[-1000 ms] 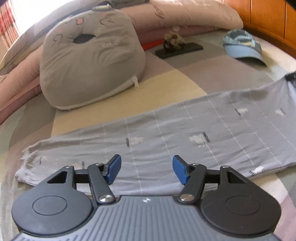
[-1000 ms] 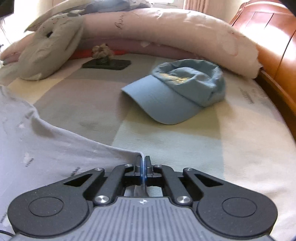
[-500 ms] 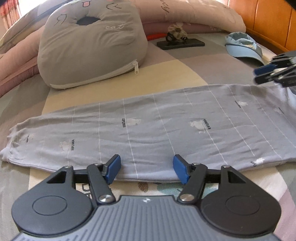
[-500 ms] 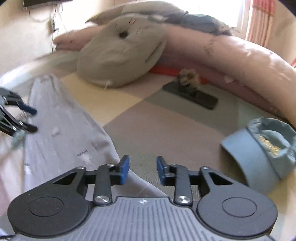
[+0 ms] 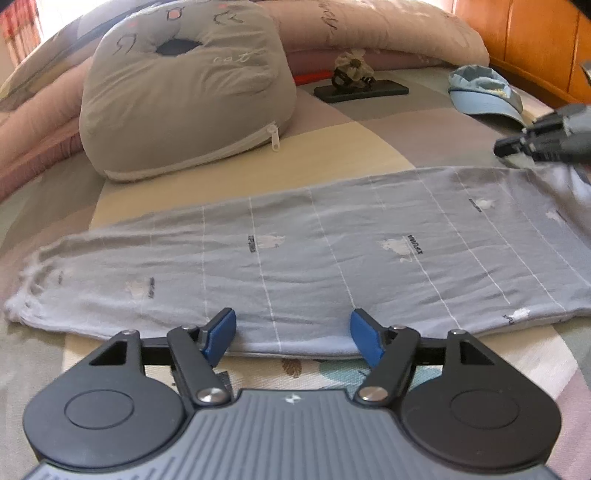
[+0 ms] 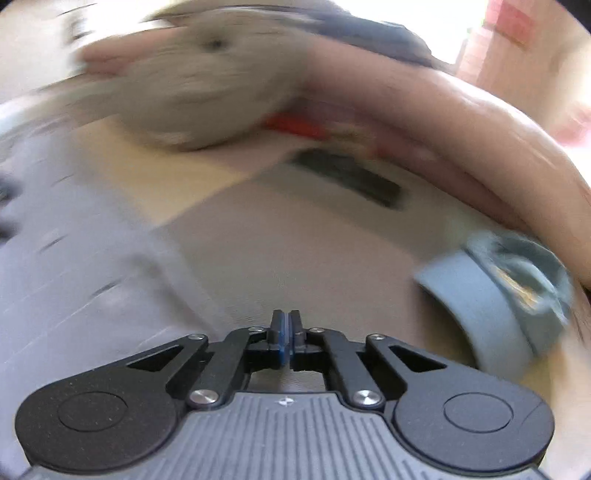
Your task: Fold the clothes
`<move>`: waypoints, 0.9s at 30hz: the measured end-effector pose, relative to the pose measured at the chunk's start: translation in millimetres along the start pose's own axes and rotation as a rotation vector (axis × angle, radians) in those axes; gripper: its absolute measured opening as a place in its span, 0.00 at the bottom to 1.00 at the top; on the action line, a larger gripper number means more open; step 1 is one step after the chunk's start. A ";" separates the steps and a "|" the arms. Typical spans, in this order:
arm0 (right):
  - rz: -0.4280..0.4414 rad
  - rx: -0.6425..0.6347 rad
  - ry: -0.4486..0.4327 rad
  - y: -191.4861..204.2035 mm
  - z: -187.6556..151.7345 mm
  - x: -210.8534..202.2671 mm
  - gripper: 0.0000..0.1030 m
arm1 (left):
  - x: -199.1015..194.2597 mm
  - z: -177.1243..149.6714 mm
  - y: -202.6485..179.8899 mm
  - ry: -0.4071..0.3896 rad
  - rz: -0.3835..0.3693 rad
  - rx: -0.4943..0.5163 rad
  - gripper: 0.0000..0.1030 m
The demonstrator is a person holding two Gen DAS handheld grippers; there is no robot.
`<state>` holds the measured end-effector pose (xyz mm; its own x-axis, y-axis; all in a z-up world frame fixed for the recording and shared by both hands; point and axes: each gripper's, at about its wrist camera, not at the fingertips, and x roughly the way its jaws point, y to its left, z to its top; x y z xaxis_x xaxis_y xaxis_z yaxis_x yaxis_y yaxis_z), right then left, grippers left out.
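Note:
A long grey garment (image 5: 332,251) with thin white lines lies flat across the bed, and its near edge runs just under my left gripper (image 5: 293,334). The left jaws are opening, and their blue pads (image 5: 221,332) stand wide apart with nothing pressed between them. My right gripper (image 5: 504,147) hovers at the garment's far right corner. The right wrist view is blurred; there the right gripper (image 6: 284,325) is closing, pads together, with no cloth seen between them. The garment (image 6: 74,258) lies to its left.
A grey cat pillow (image 5: 184,92) sits behind the garment at the left. A dark flat slab (image 5: 362,88) with a small bow on it lies further back. A light blue cap (image 5: 484,92) rests at the right, before a long pink bolster (image 5: 369,29) and a wooden headboard (image 5: 535,37).
The right gripper let go of the garment's corner, opened, swung left and now has its jaws together again. The garment has settled flat. The left gripper has barely moved.

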<state>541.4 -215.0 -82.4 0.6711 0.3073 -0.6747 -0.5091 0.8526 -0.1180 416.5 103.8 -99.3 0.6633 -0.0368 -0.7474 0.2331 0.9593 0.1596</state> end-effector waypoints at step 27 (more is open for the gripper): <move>0.142 0.267 0.075 82.3 -18.0 -81.9 0.92 | 36.0 11.1 120.2 -0.028 0.077 -0.102 0.71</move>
<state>434.8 -177.6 -50.1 0.5572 0.4074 -0.7236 -0.4287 0.8874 0.1696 476.3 214.7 -99.9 0.6961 0.0314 -0.7173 0.1082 0.9830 0.1481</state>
